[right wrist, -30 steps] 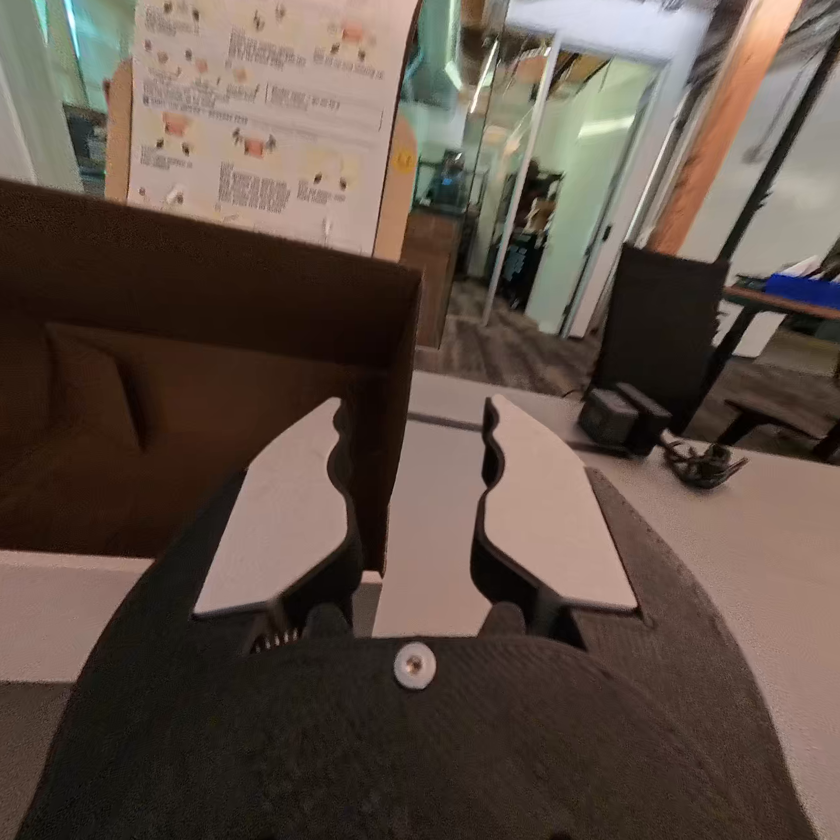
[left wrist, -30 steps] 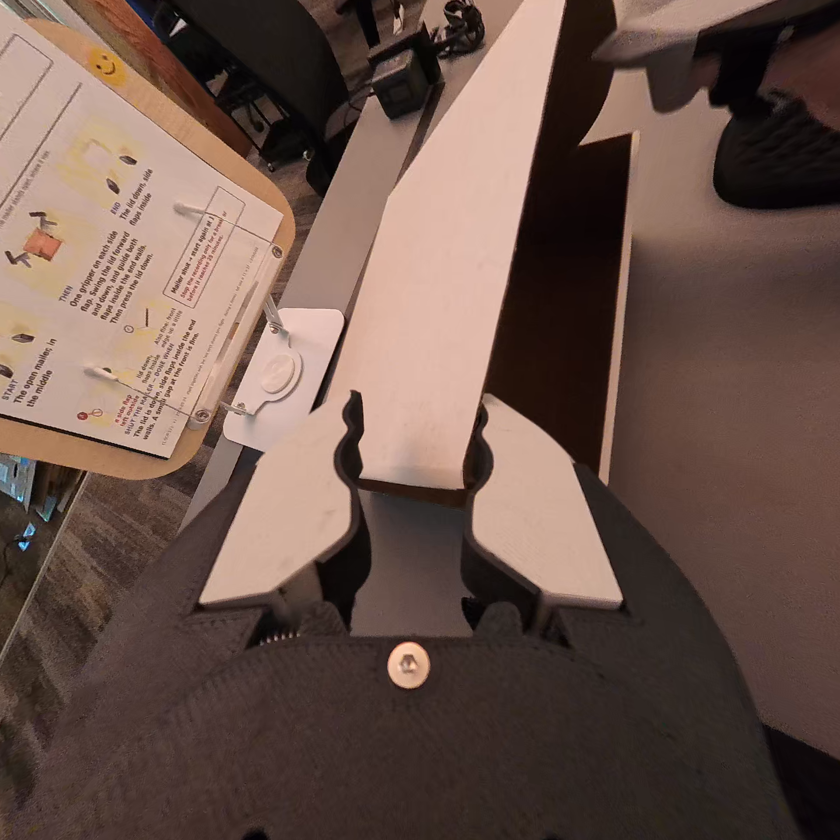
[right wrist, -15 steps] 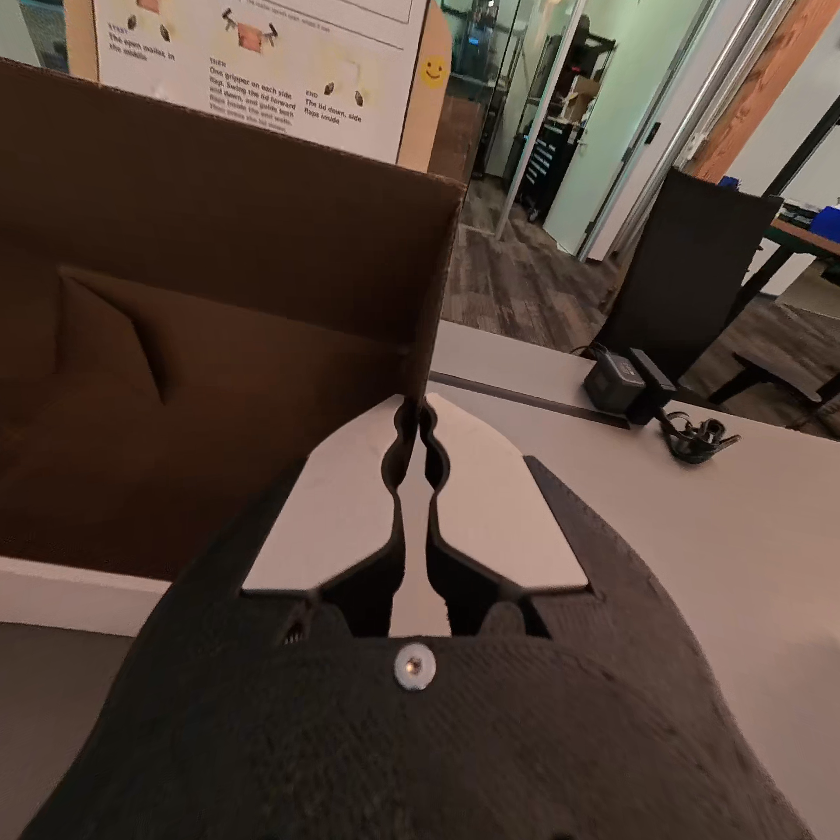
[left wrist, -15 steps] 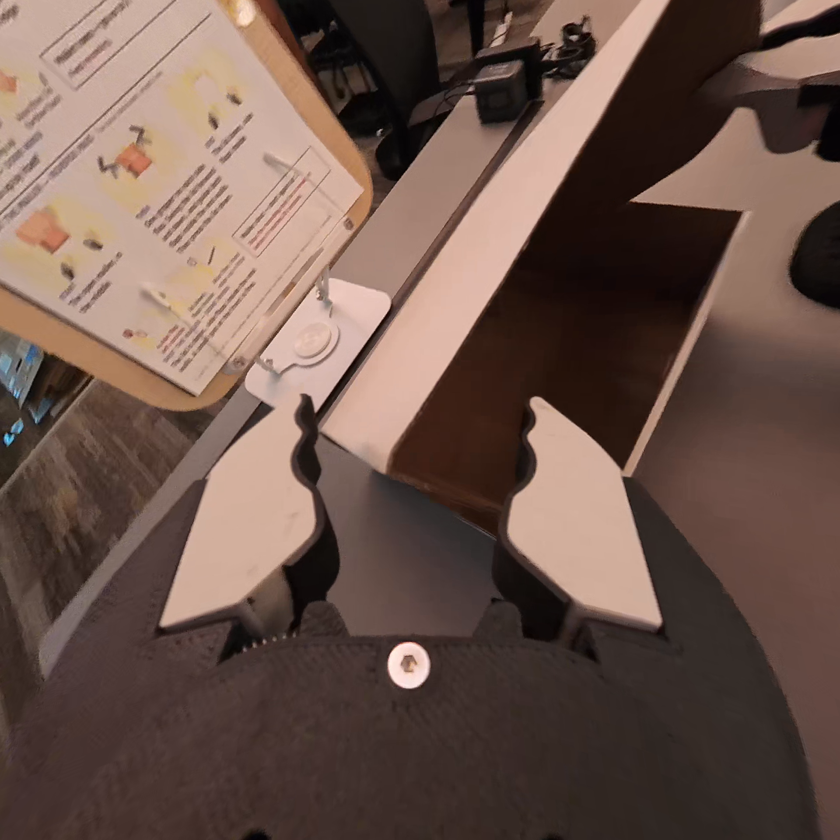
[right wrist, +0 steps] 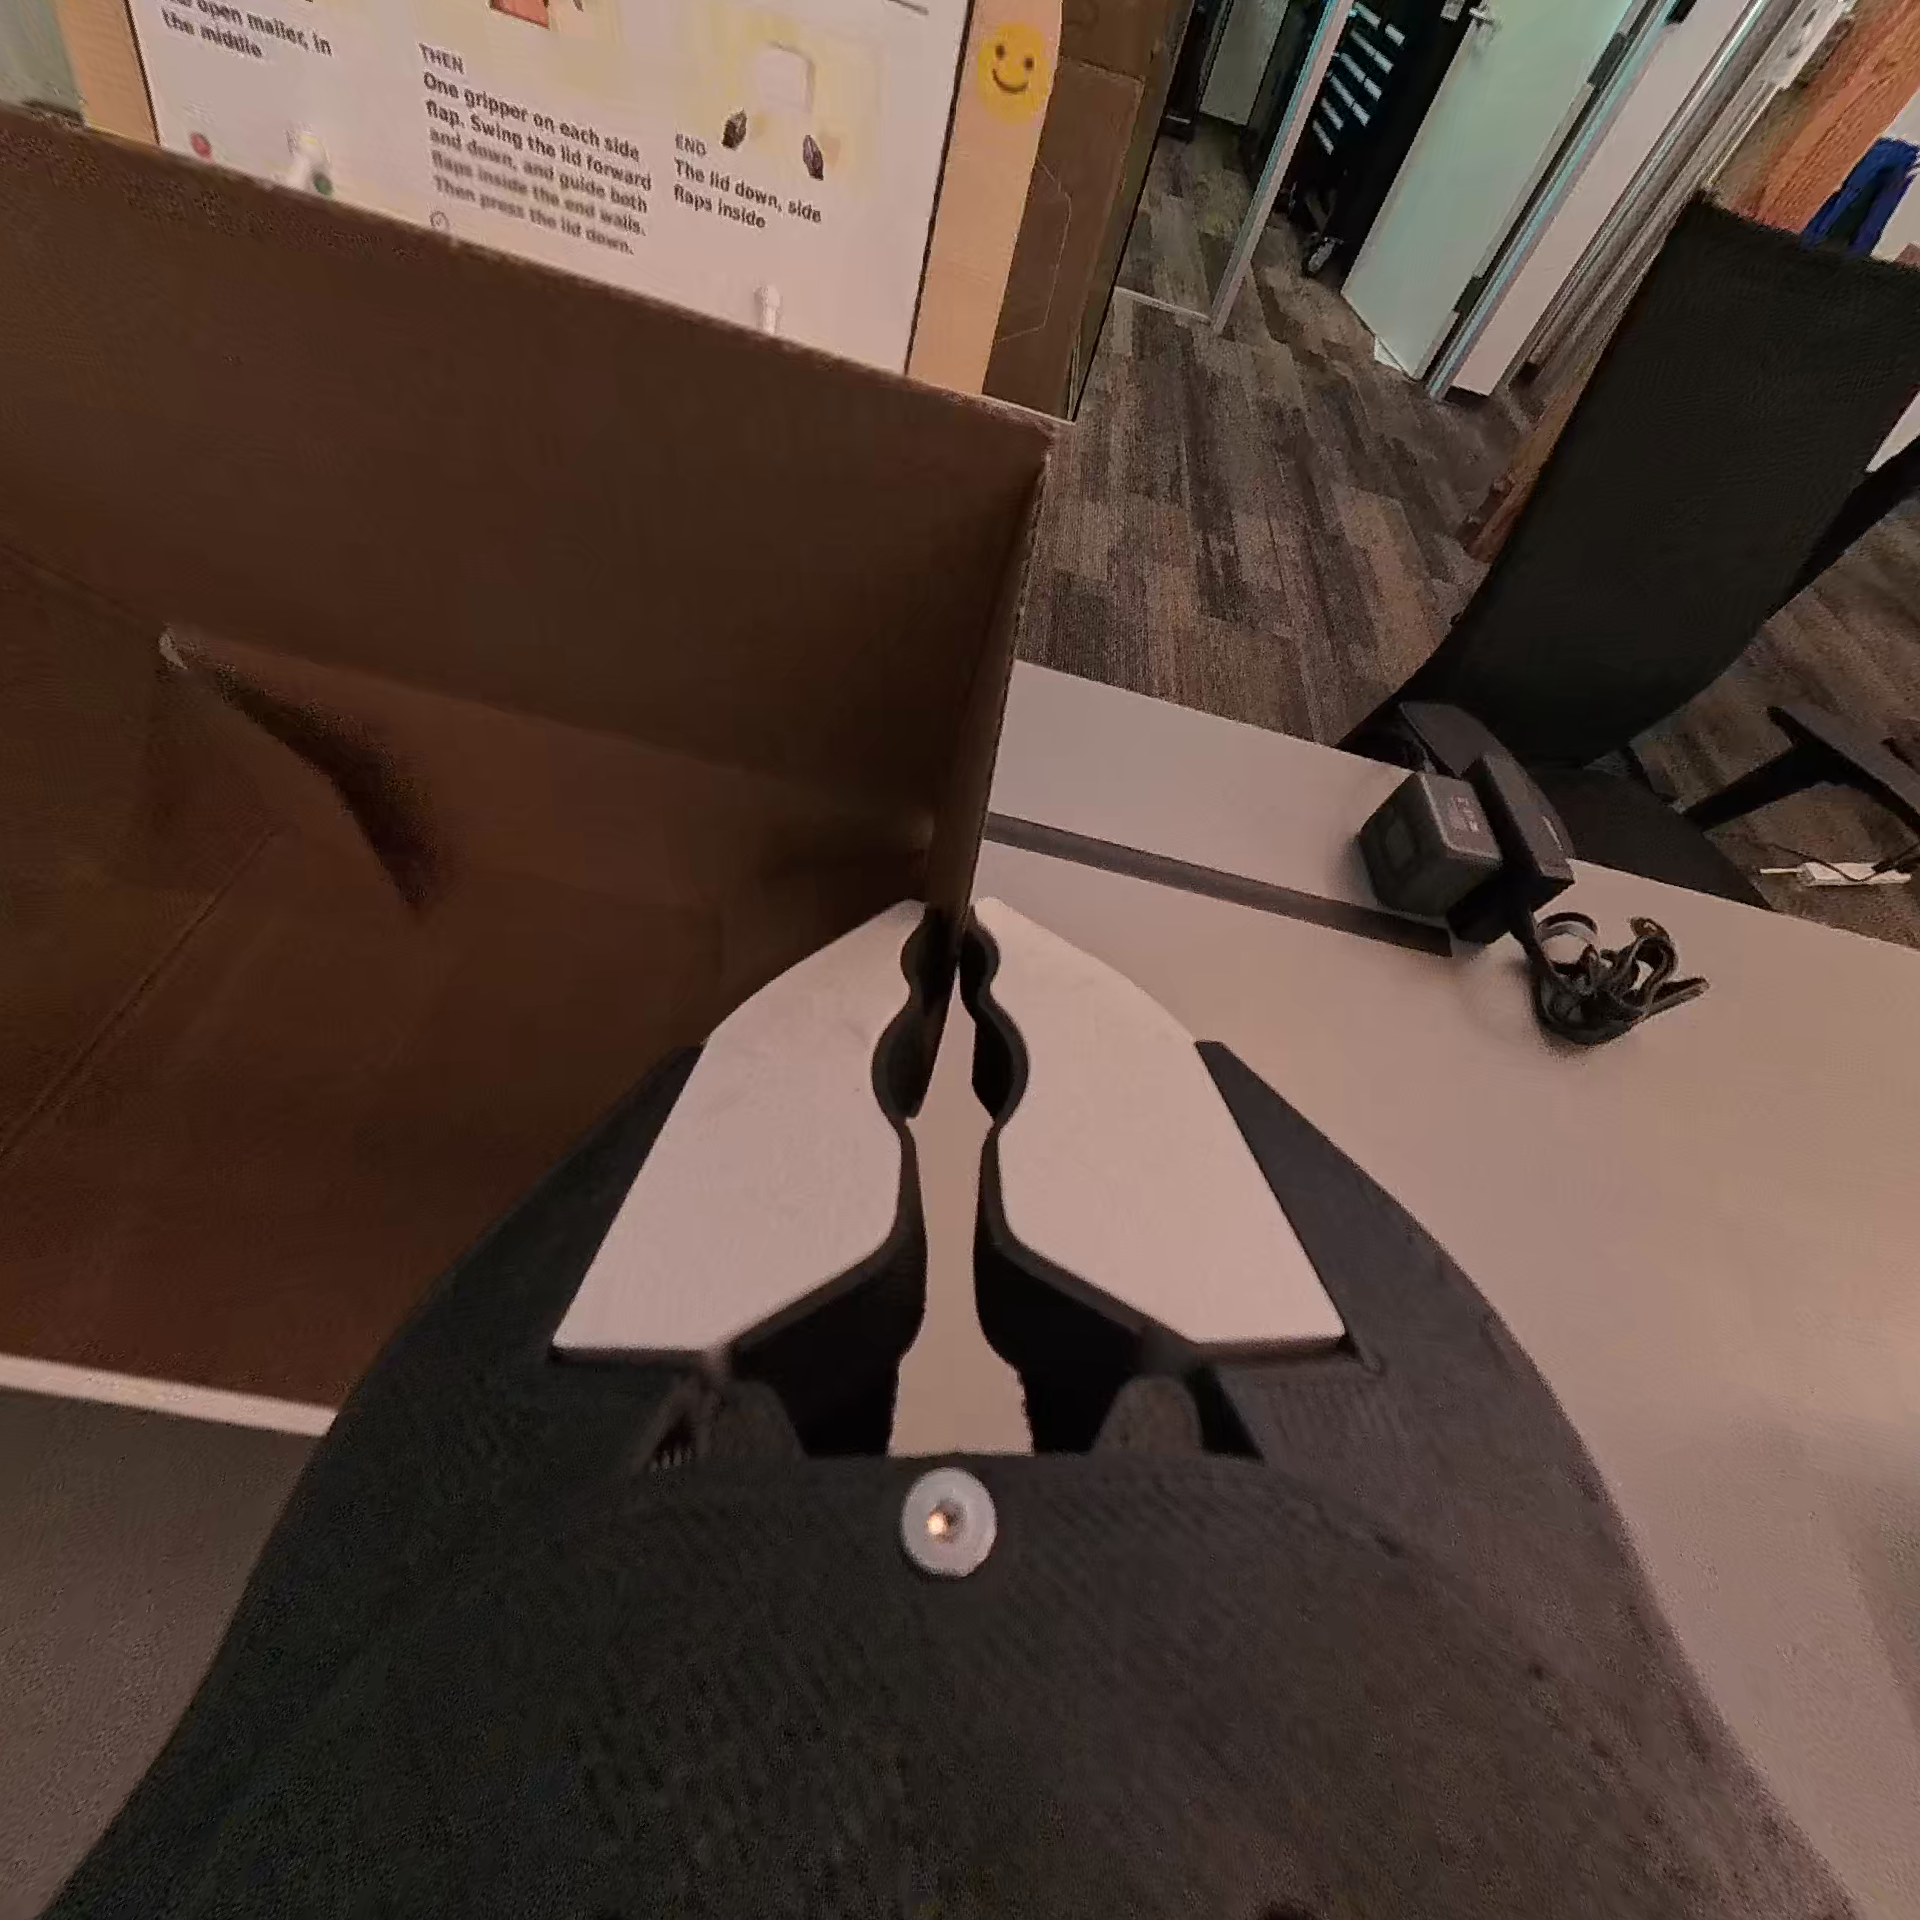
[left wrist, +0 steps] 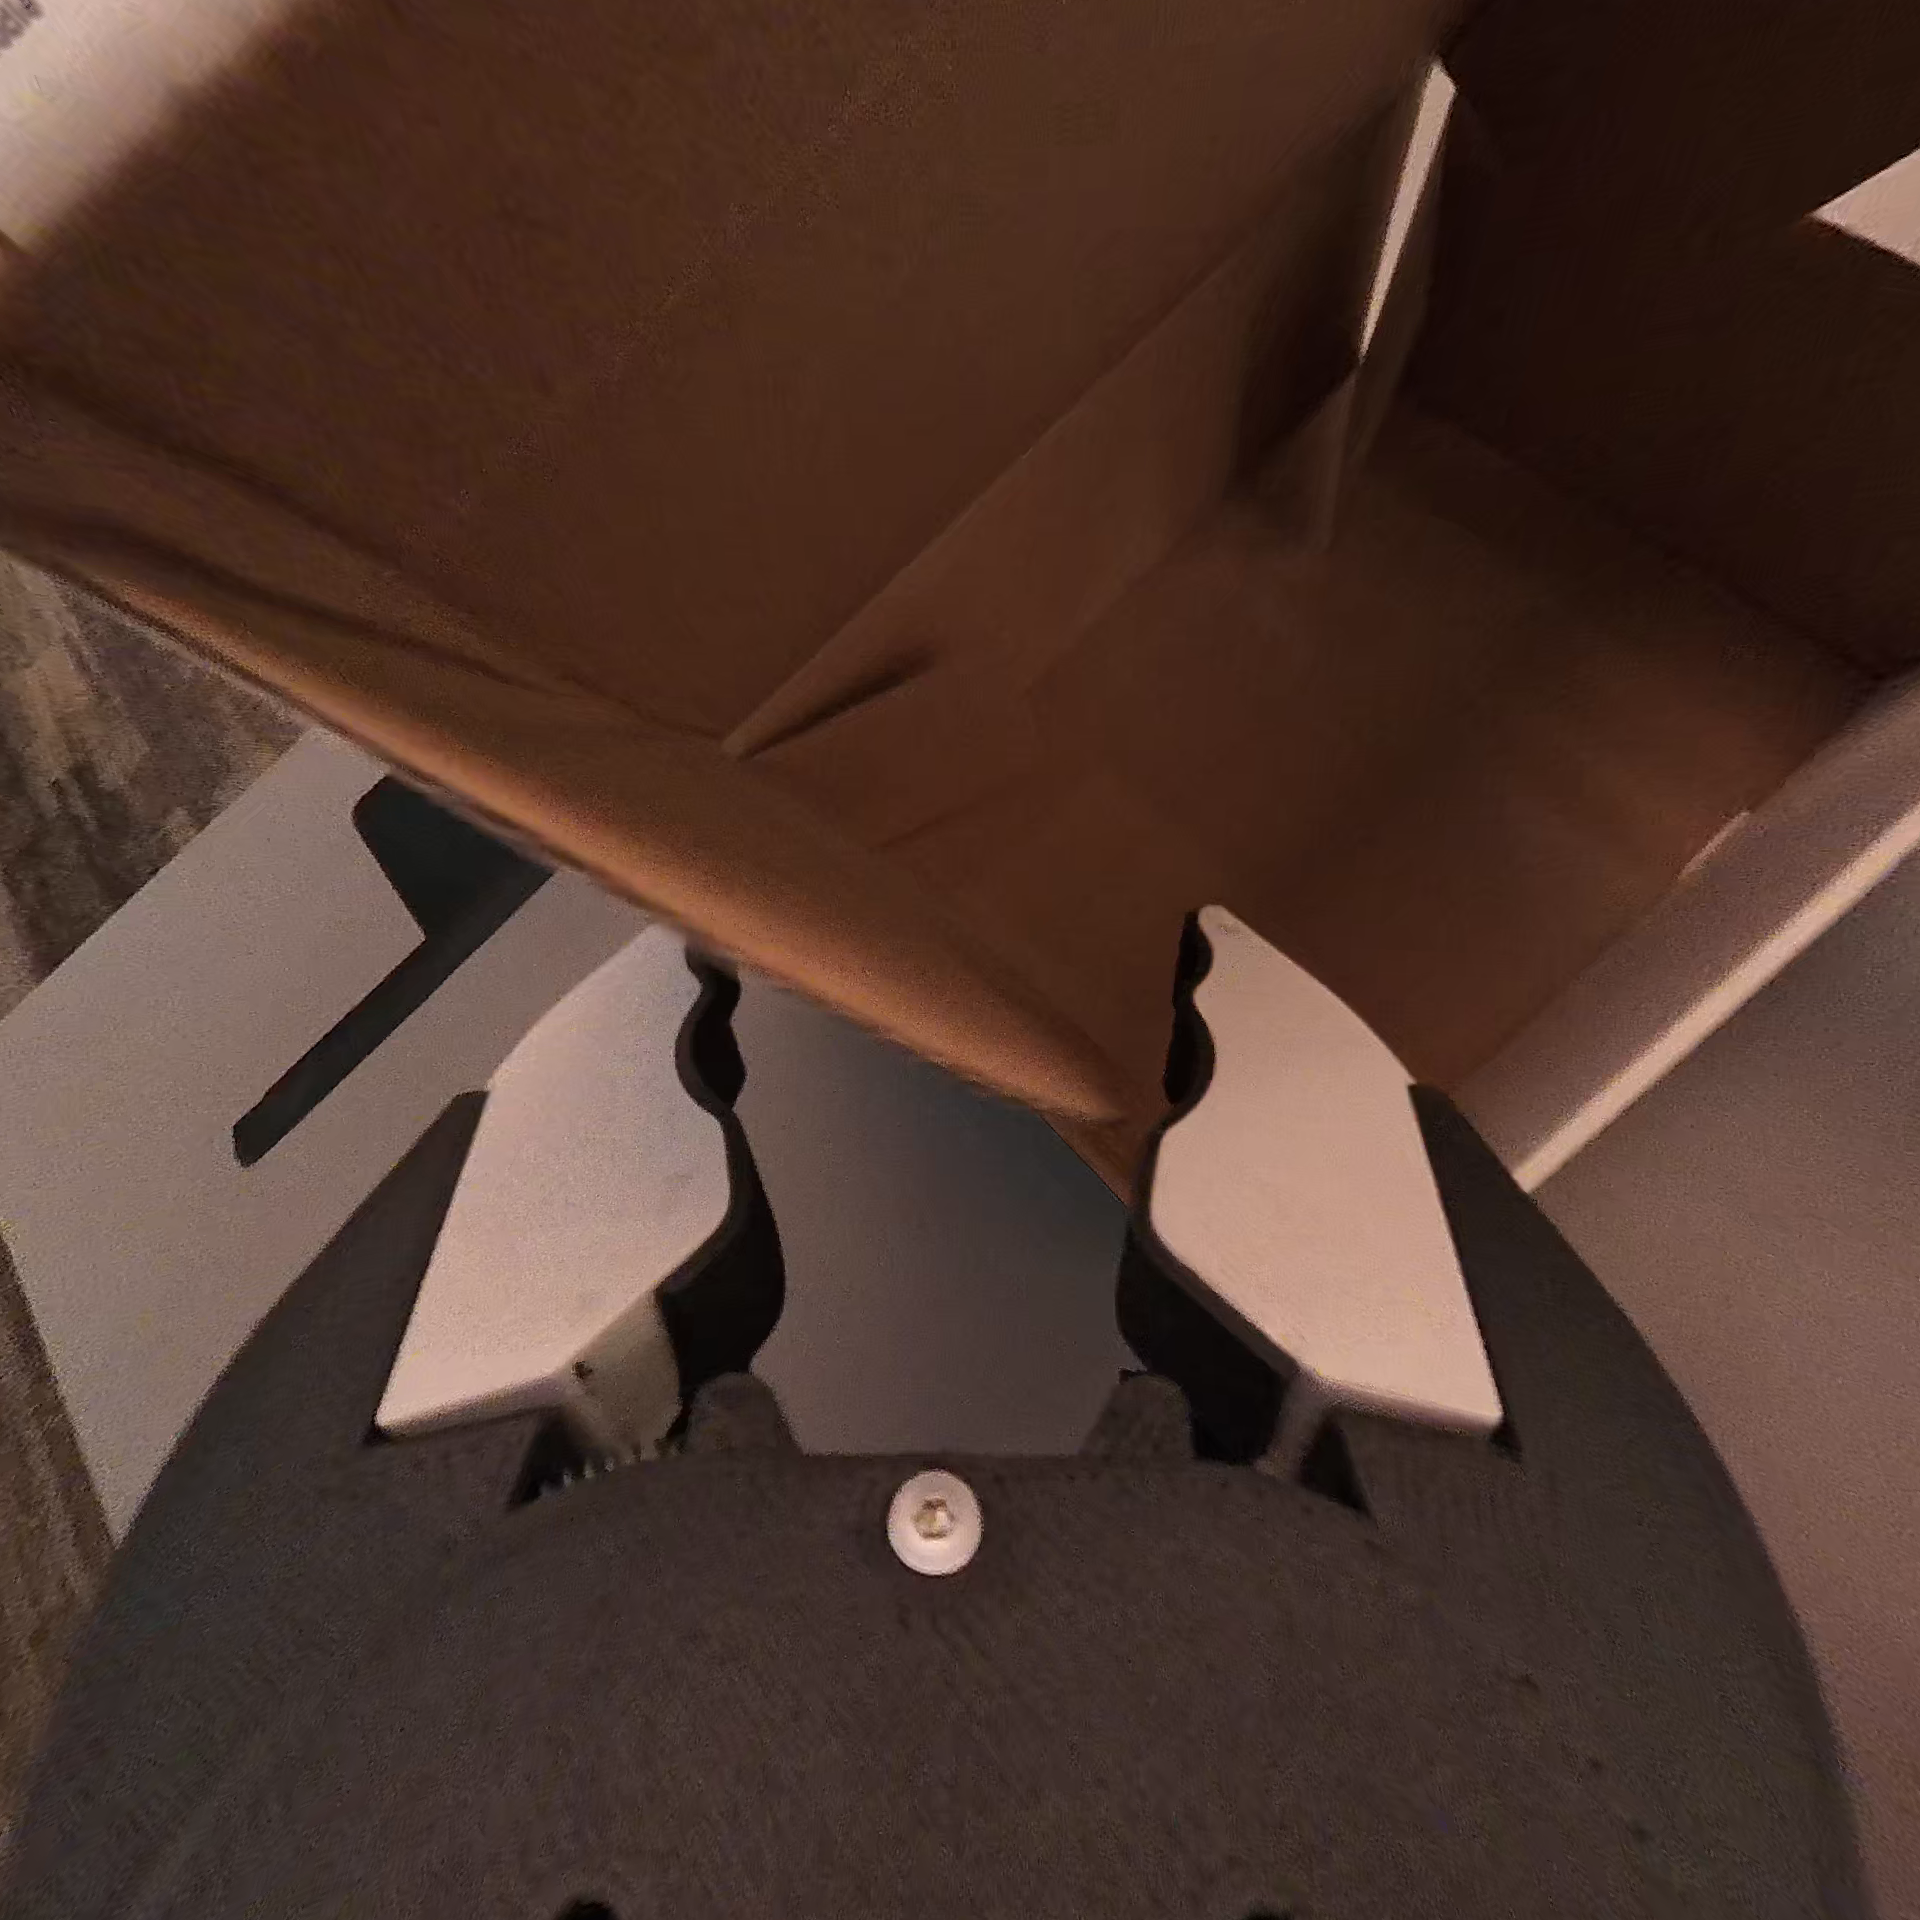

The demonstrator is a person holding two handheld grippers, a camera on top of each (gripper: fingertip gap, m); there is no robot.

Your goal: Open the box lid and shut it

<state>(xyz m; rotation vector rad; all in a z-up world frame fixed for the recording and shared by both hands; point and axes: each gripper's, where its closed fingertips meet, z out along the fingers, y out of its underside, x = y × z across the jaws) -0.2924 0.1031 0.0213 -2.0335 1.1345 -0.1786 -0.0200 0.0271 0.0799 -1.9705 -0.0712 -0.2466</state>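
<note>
Lid (right wrist: 499,499) up, opening done, shutting left: right gripper (right wrist: 951,940) fingers pinching its flap (right wrist: 982,727), left gripper (left wrist: 951,966) fingers wide around a lid corner.

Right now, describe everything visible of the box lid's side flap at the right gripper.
The side flap is thin corrugated cardboard, brown on its inner face, standing upright at the raised lid's right end. The right wrist view shows it nearly edge-on. The right gripper is shut on its lower edge, one finger on either face. It stands above the grey table, beside the open brown box interior.
</note>
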